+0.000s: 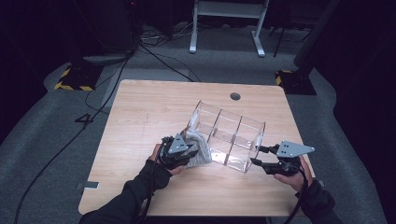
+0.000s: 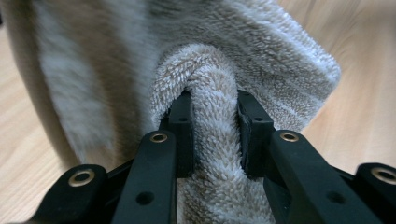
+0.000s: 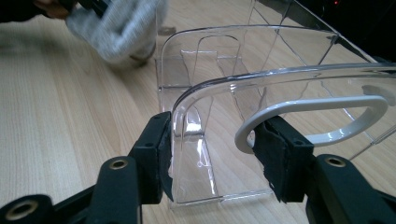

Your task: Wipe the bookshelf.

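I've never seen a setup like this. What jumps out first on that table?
A clear plastic organizer with compartments sits mid-table, its near end wall between the jaws of the right gripper. Beside it, the left gripper is shut on a fold of fluffy beige towel, just left of the organizer.

A person's two dark-sleeved forearms are reaching in from the bottom edge over a light wooden table [image 1: 140, 112] with a small round hole near its far edge, standing on grey carpet with black cables trailing across it at the left. The left gripper [image 1: 180, 151], topped by a grey three-cornered plate, is pinching a fluffy grey-beige towel [image 1: 198, 148] that is lying against the near left corner of a clear plastic organiser box with inner dividers [image 1: 229, 135]. The right gripper [image 1: 258, 156], also carrying a grey plate, is sitting at the box's near right corner, its black jaws straddling the clear wall there.
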`<state>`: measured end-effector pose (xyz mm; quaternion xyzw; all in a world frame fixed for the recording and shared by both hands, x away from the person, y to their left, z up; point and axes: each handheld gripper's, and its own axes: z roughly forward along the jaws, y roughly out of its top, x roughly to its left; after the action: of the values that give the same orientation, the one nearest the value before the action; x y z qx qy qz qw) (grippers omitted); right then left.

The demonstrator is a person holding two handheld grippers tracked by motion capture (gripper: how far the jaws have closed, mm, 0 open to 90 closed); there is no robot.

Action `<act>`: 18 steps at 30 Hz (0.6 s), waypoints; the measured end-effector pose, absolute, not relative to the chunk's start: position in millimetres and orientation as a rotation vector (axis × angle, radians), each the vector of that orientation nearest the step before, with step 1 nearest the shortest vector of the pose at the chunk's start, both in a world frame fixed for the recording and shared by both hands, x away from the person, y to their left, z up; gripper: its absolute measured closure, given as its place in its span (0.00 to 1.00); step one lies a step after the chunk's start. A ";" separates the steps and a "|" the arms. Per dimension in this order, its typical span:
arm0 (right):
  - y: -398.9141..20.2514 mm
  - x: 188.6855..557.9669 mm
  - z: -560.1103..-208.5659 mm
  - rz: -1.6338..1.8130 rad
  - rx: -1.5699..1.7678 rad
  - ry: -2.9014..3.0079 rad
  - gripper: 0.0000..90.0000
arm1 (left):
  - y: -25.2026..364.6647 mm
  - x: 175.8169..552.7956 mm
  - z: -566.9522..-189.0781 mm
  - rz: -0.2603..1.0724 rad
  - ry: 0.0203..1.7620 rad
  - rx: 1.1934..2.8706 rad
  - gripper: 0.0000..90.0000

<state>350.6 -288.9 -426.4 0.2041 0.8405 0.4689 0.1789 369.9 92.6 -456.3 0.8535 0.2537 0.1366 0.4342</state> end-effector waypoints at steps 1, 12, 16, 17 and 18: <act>-288.3 350.4 -426.5 1.324 0.578 2.377 0.53 | 89.9 372.6 -461.1 0.334 0.627 2.143 0.80; -285.7 350.2 -426.5 1.307 0.583 2.365 0.54 | 87.2 379.9 -462.1 0.364 0.571 2.192 0.80; -285.3 350.1 -426.4 1.305 0.586 2.366 0.54 | 89.1 377.9 -435.8 0.444 0.552 2.091 0.79; -285.4 350.2 -426.4 1.305 0.588 2.366 0.54 | 89.9 378.6 -428.8 0.455 0.558 2.058 0.79; -285.2 350.2 -426.5 1.305 0.589 2.365 0.54 | 90.4 380.1 -421.9 0.460 0.562 2.037 0.78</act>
<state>350.2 -285.2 -426.5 0.2093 0.8403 0.4637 0.1872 380.1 90.4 -421.9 0.8313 0.2294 0.1879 0.4702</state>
